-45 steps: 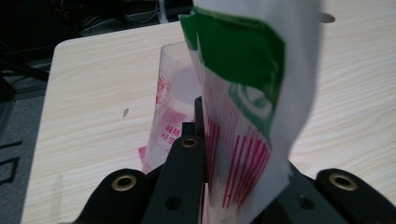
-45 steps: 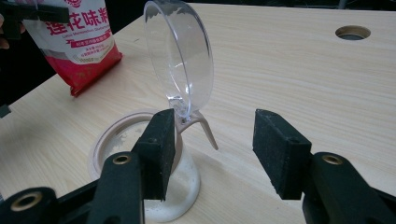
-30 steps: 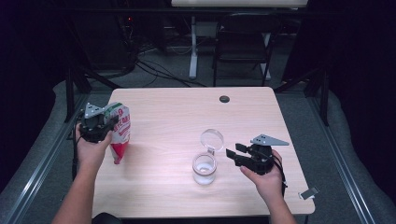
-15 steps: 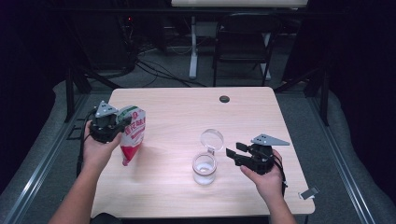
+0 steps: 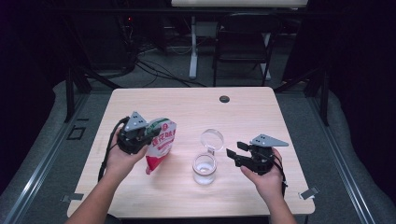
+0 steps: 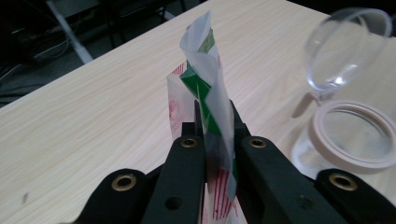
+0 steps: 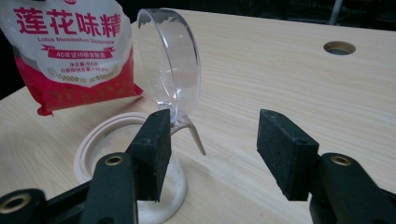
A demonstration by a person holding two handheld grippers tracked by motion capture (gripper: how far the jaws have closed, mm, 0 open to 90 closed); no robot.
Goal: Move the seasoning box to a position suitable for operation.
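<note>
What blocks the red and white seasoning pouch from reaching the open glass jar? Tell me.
Nothing visible does. The red and white seasoning pouch, clamped in the left hand-held gripper, has only bare wooden table between it and the clear glass jar, whose hinged lid stands open.

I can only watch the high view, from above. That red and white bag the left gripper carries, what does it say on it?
Observer: In the right gripper view the bag shows red Chinese characters and a line of small print, too blurred to read for certain.
Operator: Is the bag really pinched?
Observer: Yes. The left gripper has its jaws shut on the bag's folded green and white top edge.
Operator: And the jar?
Observer: The jar stands open, with a pale ring around its mouth and its clear lid tipped up on a hinge. The right gripper is open beside it, holding nothing.
</note>
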